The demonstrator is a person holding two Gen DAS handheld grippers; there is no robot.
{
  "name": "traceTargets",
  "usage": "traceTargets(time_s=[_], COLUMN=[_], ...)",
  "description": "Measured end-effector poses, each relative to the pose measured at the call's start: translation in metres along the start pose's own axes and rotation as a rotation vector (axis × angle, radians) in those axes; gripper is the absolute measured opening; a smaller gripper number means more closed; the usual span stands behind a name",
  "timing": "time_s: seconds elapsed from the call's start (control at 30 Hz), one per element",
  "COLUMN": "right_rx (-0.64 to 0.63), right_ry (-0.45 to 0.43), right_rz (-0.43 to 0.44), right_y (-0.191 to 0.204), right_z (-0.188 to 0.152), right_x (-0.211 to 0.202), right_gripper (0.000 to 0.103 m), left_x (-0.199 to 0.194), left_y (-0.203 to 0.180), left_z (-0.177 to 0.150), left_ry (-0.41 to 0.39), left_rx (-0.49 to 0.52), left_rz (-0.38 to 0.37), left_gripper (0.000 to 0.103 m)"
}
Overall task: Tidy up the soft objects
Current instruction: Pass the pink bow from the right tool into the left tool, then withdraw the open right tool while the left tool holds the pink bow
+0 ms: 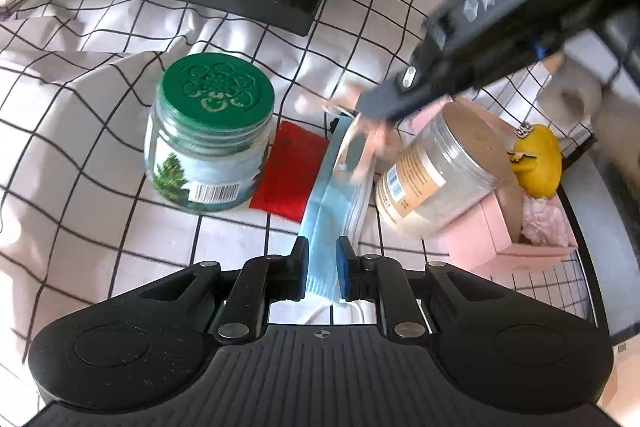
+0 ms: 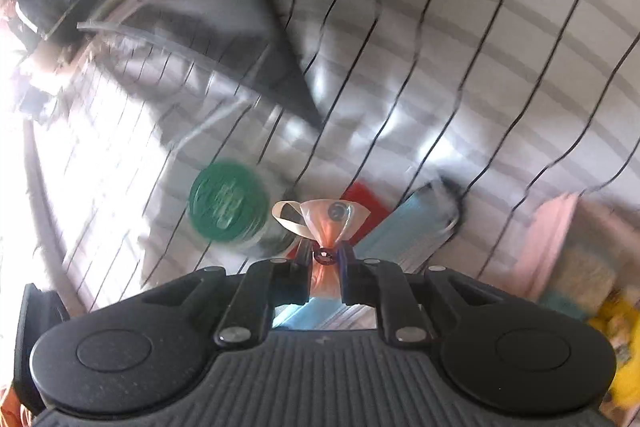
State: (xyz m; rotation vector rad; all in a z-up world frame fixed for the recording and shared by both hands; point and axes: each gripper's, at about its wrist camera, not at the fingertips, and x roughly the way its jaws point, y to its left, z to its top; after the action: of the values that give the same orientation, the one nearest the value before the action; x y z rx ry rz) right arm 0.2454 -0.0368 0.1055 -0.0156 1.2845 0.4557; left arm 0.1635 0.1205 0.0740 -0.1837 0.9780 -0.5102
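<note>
— What's each tool got?

— The left gripper (image 1: 322, 263) is clamped on the blue face mask (image 1: 328, 203), which trails over the checked cloth (image 1: 80, 131) beside the red pouch (image 1: 289, 175). The right gripper (image 2: 325, 259) pinches a peach ribbon bow (image 2: 329, 227).

— Next?

— I'd guess the pink box (image 1: 496, 239) at the right edge; each needs carrying over and letting go.

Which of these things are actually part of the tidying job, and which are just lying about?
Part of the job:
blue face mask, held by the left gripper
pink pouch, held by the right gripper

Lying about:
green-lidded jar
red cloth
powder jar
pink box
</note>
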Motion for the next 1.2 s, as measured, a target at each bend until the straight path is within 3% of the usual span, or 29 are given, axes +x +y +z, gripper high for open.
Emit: traceTargets(time_s=[0.23, 0.4, 0.5, 0.67, 0.77, 0.87, 0.97, 1.1, 1.2], right_rx=[-0.124, -0.171, -0.172, -0.11, -0.092, -0.092, -0.072, -0.048, -0.075], right_ry=[0.048, -0.023, -0.079, -0.172, -0.215, -0.255, -0.262, -0.25, -0.249], right_rz=[0.0, -0.012, 0.005, 0.026, -0.023, -0.107, -0.129, -0.128, -0.14], right_y=[0.051, 0.066, 0.064, 0.043, 0.031, 0.024, 0.013, 0.002, -0.002], right_z=[-0.043, -0.049, -0.058, -0.084, -0.108, -0.134, -0.157, -0.179, -0.195], right_x=[0.039, 0.04, 0.028, -0.003, -0.012, -0.012, -0.005, 0.001, 0.003], right_gripper=[0.013, 0.014, 0.017, 0.018, 0.019, 0.019, 0.019, 0.019, 0.019], left_x=[-0.015, -0.03, -0.033, -0.032, -0.028, -0.023, -0.013, 0.013, 0.02], left_y=[0.015, 0.029, 0.034, 0.029, 0.023, 0.023, 0.011, -0.015, -0.023], left_z=[-0.022, -0.027, -0.023, -0.017, -0.018, -0.018, -0.014, -0.013, -0.016], left_ry=[0.053, 0.051, 0.023, -0.014, -0.012, -0.025, -0.06, -0.004, 0.007], left_rx=[0.002, -0.059, -0.127, -0.159, -0.171, -0.251, -0.255, -0.097, -0.042], left_rz=[0.011, 0.012, -0.002, 0.009, 0.038, 0.052, 0.095, 0.244, 0.319], left_gripper=[0.016, 0.016, 0.016, 0.016, 0.016, 0.016, 0.016, 0.017, 0.025])
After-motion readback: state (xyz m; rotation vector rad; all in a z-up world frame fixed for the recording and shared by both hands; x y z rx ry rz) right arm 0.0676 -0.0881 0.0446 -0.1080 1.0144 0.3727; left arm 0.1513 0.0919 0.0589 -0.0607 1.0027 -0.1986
